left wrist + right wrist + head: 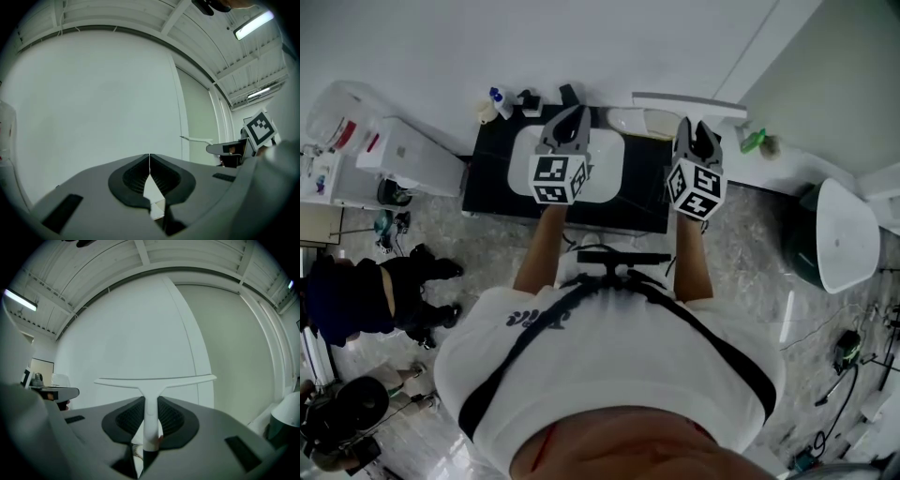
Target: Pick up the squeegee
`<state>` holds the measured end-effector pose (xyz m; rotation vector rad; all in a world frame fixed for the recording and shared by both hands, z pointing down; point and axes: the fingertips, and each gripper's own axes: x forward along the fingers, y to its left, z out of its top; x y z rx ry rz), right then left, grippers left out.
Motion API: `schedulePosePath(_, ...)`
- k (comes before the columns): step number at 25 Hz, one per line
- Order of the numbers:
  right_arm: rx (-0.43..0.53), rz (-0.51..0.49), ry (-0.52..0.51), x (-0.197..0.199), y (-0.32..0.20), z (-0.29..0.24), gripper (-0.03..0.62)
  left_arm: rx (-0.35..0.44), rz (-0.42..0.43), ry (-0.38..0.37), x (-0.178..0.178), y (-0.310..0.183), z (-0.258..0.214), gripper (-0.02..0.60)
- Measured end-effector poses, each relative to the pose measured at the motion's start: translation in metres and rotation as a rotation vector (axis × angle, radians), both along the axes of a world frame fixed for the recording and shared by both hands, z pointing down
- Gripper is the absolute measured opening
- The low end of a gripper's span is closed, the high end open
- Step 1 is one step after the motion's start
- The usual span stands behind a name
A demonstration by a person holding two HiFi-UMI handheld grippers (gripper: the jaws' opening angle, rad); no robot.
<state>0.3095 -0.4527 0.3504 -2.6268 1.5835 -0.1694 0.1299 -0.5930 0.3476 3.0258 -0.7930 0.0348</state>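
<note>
starting at far left, small bottles (497,101) are noted at the back corner of a black counter (487,187) fitted with a white sink (517,155). left gripper (572,117) is held level over the sink, jaws pressed together, nothing between them. right gripper (697,131) is clamped on the handle of the white squeegee (689,101); its blade is carried crosswise ahead of the jaws, lifted off the counter, with the wall behind it.
</note>
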Motion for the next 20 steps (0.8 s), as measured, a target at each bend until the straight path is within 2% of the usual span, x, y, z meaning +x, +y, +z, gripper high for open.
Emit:
schedulePosePath(2, 0.003, -0.009, -0.013, 0.001, -0.010, 0.000, 0.091, -0.006, 0.004, -0.012, 0.000, -0.005, 0.001, 0.014)
schedulePosePath(8, 0.013, -0.016, 0.057, 0.005, -0.029, -0.020, 0.091, -0.003, -0.012, -0.003, -0.003, -0.019, 0.000, 0.014)
schedulePosePath(20, -0.006, -0.024, 0.059, -0.001, -0.054, -0.014, 0.091, -0.018, -0.035, 0.009, -0.017, -0.044, 0.006, 0.014)
